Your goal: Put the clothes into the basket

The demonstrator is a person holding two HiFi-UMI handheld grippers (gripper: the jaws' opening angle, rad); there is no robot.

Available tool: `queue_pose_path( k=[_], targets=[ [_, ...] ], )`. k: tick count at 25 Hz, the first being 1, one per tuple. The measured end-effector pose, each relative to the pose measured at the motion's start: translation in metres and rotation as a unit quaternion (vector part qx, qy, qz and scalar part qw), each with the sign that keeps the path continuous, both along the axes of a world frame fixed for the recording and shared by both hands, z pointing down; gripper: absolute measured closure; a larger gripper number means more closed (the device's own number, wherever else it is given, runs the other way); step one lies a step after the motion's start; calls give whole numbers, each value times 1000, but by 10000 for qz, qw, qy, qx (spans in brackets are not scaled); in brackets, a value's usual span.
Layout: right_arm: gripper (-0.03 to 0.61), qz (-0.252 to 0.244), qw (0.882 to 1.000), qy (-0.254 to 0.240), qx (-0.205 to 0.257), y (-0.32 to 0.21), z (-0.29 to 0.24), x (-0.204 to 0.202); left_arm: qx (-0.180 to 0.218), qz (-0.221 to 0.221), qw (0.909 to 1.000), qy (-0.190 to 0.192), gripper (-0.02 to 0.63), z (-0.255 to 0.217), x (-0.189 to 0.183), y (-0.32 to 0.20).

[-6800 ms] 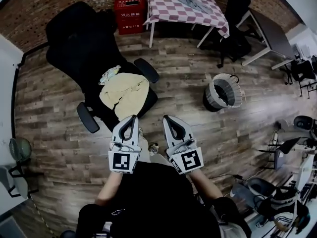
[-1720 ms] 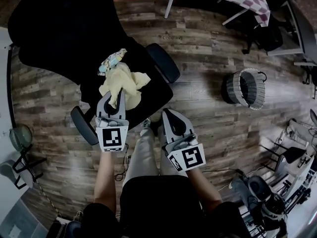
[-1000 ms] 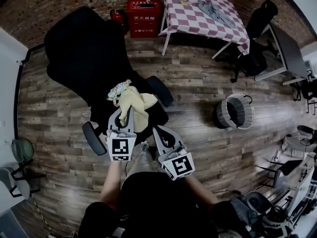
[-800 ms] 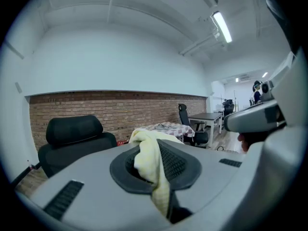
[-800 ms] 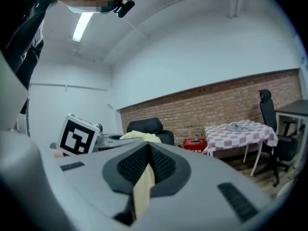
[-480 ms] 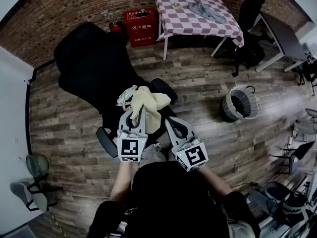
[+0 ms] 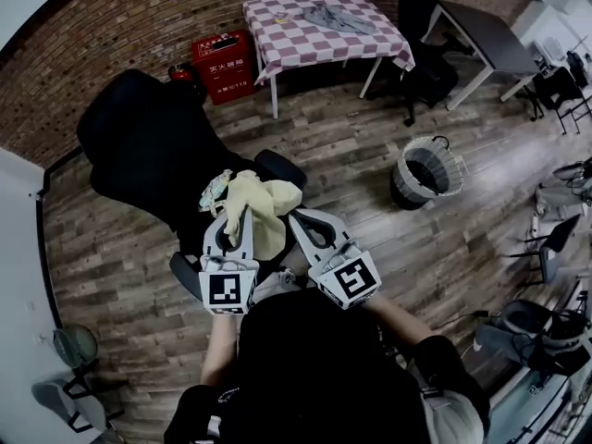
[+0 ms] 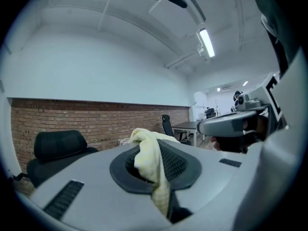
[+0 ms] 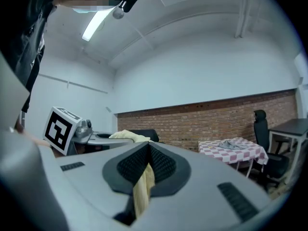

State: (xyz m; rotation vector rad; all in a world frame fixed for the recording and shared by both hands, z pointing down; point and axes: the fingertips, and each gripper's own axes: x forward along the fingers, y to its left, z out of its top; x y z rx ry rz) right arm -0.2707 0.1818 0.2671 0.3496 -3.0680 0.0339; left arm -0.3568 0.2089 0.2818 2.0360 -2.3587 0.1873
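Head view showed us both tools held up in front of the person, over the seat of a black office chair [image 7: 139, 137]. The left tool [image 7: 239, 213] and the right tool [image 7: 298, 218] were each pinching the same yellow cloth [image 7: 264, 206], which hung bunched between them. We could not tell if its lower edge touched the seat.

In the left gripper view the jaws were pressed together on a fold of this cloth, and the fabric came over the tips and down through the gap. In the right gripper view the jaws were closed too, with a thin strip of the yellow fabric caught between the pads.

A small patterned cloth [image 7: 215, 191] lay on the chair, just beside the yellow one. The basket [image 7: 450, 169] stood on the wooden floor [image 7: 351, 146], well apart from the chair, on the right side. Further back, a checkered bench [image 7: 305, 40] carried a grey garment [image 7: 335, 17], and a red crate [image 7: 222, 63] stood beside it, near the brick wall [image 7: 120, 17].
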Motion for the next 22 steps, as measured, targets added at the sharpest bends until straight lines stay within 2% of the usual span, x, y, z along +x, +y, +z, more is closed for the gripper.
queue_pose_path(
  k=[8, 12, 16, 22],
  targets=[
    [569, 215, 9994, -264, -9, -1, -19, 34, -180, 669, 9976, -62, 577, -2, 36, -17],
    [569, 890, 9957, -230, -133, -24, -17, 57, -200, 1226, 9923, -8, 577, -3, 52, -39],
    [569, 1600, 9869, -224, -35, -53, -16, 99, -155, 1699, 9853, -60, 577, -7, 81, -61],
    [569, 2152, 9764, -176, -36, -69, -23, 162, -45, 2435, 9699, -25, 577, -8, 139, -89]
  ],
)
